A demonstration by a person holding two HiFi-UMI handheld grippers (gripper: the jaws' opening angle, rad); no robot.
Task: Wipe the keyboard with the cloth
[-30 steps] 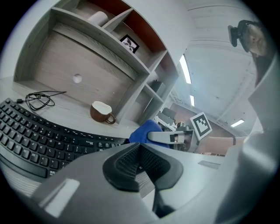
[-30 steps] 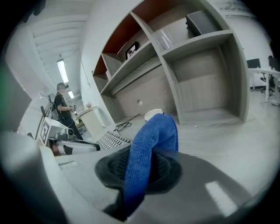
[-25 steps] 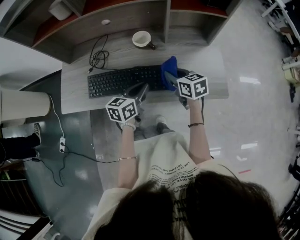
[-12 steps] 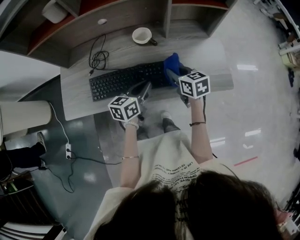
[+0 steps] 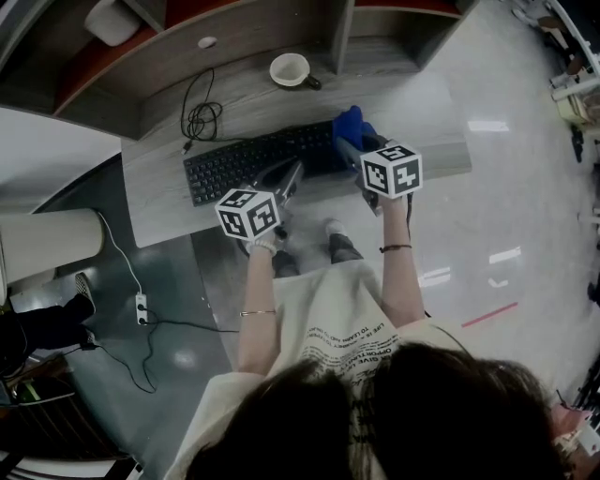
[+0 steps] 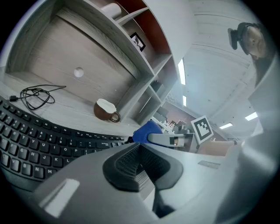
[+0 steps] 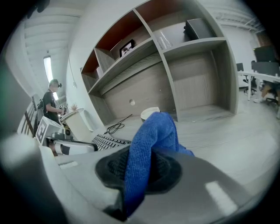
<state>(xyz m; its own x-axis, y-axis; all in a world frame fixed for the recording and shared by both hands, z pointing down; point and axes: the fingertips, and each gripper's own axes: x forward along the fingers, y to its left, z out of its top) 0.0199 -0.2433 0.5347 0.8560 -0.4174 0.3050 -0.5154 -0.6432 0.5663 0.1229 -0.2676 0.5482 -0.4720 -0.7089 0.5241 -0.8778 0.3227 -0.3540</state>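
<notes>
A black keyboard (image 5: pixel 253 159) lies on the grey desk (image 5: pixel 159 202), its keys also filling the left of the left gripper view (image 6: pixel 39 144). My right gripper (image 5: pixel 349 150) is shut on a blue cloth (image 5: pixel 349 127), which bunches over the keyboard's right end; in the right gripper view the cloth (image 7: pixel 148 148) is pinched between the pads and rises ahead of them. My left gripper (image 5: pixel 291 178) is shut with nothing in it, at the keyboard's front edge near the middle.
A brown mug (image 5: pixel 292 71) with a white inside stands behind the keyboard. A coiled black cable (image 5: pixel 199 117) lies at the back left. Shelves (image 5: pixel 244 28) rise behind the desk. A white bin (image 5: pixel 47 246) stands on the floor to the left.
The head camera has shifted a little, so the desk sits slightly higher and further right. Both grippers hold nearly the same places relative to the keyboard.
</notes>
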